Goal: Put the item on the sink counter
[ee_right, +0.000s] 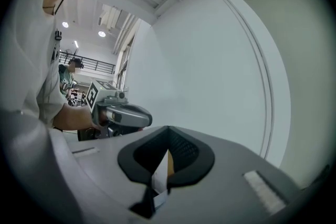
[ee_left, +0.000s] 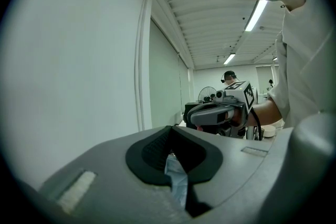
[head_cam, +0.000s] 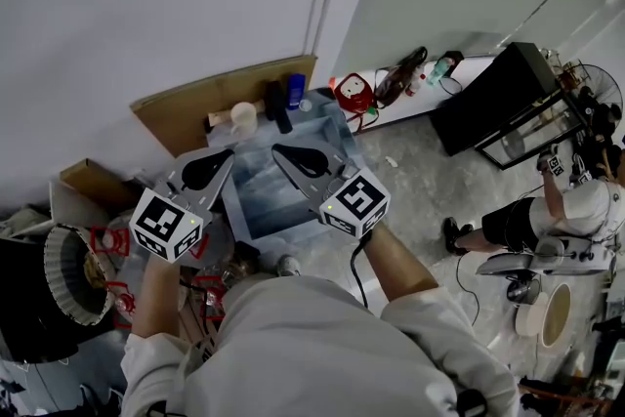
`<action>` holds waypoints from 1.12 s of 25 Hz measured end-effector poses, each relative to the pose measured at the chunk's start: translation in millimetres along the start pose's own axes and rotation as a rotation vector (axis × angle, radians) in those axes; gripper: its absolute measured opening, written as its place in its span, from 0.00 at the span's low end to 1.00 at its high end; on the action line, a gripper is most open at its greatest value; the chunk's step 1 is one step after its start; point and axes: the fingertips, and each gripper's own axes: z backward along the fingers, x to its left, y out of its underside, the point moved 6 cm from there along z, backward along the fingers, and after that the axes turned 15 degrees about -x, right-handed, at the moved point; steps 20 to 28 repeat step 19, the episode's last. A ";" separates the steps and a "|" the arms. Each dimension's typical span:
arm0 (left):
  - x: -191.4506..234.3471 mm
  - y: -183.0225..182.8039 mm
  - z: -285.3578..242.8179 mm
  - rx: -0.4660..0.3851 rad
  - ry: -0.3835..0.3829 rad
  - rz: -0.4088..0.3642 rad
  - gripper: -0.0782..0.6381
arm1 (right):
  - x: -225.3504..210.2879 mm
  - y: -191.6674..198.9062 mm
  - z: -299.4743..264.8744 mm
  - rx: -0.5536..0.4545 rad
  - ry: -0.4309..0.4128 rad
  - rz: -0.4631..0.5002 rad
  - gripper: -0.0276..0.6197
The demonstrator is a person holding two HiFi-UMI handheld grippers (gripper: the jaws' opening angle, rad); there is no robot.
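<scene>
Left gripper (head_cam: 228,154) and right gripper (head_cam: 277,150): tongs pressed together, holding nothing, above the sink (head_cam: 256,210). You cannot tell which item is meant. 1 cream cup (head_cam: 242,117) and 1 dark bottle (head_cam: 278,104) stand behind the basin. Both are probably light and rigid, so pinch the cup's wall.

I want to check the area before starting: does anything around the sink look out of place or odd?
A brown board, perhaps cardboard, sits at a slant behind the sink, against the wall. This looks makeshift for a sink area. I see nothing spilled or broken at the sink itself.
</scene>
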 end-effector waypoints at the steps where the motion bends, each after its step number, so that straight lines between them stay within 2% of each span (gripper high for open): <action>1: -0.5 0.2 -0.2 0.000 0.001 0.000 0.12 | 0.0 0.0 0.2 -0.001 0.000 0.000 0.05; 28: -6.6 -4.6 -3.7 0.005 0.015 -0.022 0.12 | -0.4 -4.6 5.2 -0.008 0.003 0.009 0.05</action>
